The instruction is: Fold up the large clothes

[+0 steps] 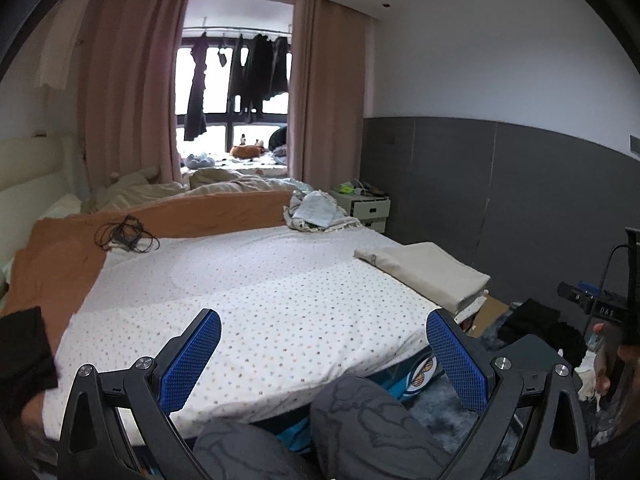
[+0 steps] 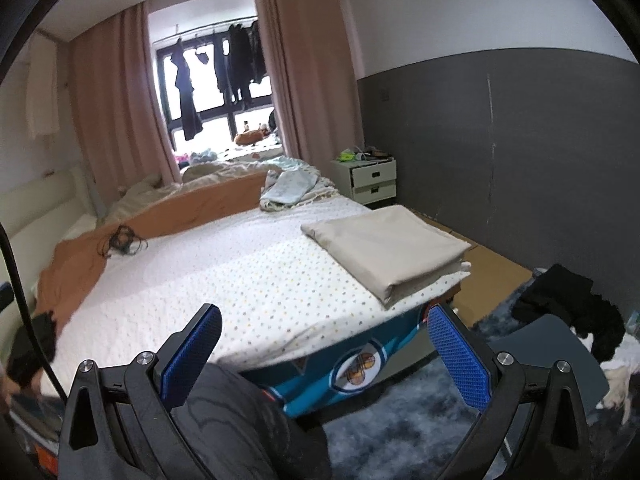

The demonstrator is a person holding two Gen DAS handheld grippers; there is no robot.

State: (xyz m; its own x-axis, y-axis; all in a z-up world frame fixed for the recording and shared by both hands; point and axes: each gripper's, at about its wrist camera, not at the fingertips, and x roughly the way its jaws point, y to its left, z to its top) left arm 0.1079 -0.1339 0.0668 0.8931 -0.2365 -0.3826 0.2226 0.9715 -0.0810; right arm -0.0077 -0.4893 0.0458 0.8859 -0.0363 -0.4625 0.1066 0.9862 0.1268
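Both grippers, left gripper (image 1: 323, 354) and right gripper (image 2: 325, 354), gape empty; best next reach: dark garment (image 2: 572, 312), frame right, grasped by its edges.

Daylight pours in through the window (image 1: 234, 92) at the far end, blown out to white, so the hanging clothes (image 1: 256, 72) read as silhouettes. The room stays soft and dim. Fisheye bending curves the walls, dark vignette rings the corners, and the left edges smear.
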